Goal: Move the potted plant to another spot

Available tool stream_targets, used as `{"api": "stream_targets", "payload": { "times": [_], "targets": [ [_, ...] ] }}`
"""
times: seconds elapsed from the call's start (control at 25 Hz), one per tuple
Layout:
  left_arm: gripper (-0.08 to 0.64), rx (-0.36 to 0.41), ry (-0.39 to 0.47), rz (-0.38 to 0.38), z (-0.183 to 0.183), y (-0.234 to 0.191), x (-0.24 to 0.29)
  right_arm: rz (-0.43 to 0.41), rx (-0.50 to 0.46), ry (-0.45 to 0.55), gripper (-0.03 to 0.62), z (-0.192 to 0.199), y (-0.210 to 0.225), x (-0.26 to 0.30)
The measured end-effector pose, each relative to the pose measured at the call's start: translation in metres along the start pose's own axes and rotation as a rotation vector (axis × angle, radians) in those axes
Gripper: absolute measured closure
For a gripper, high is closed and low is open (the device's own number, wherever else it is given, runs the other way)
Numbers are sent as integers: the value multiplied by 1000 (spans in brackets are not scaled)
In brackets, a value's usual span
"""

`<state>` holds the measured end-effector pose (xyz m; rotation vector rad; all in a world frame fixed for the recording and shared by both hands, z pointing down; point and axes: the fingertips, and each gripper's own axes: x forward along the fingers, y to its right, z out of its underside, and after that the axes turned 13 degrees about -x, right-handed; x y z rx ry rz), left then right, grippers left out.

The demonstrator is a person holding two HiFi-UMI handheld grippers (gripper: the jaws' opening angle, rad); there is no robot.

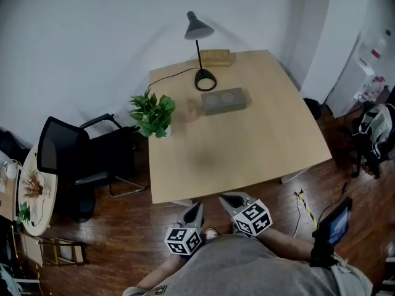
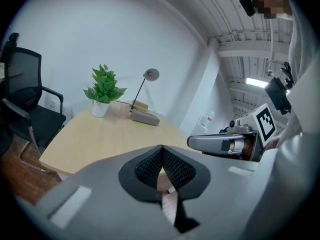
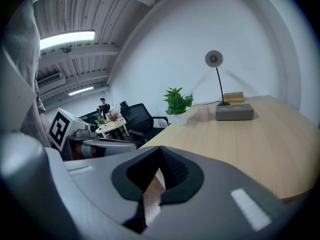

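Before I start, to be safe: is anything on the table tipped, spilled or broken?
Nothing stands out. The potted plant stands upright near the table's left edge; the lamp is upright too.

A pale wooden table [image 1: 247, 140] stretches ahead of my jaws to a white wall [image 1: 92, 29], a black desk lamp [image 1: 198, 27] at its far edge. Dark wooden floor [image 1: 123, 227] lies beneath them; a black office chair [image 1: 62, 148] stands off left.

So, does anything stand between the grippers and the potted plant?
Nothing visible. The left gripper and right gripper are off the table's near edge; only bare tabletop lies between them and the potted plant at its left edge. The lamp and grey box stand aside.
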<state>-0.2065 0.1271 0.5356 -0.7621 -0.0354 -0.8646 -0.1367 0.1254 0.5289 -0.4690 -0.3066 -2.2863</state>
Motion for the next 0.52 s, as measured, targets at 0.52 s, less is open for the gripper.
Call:
{"api": "stream_targets", "payload": {
  "times": [0.52],
  "targets": [
    [560, 11, 12, -7, -3, -1, -2, -1, -8, 11, 586, -2, 1, 5]
  ]
}}
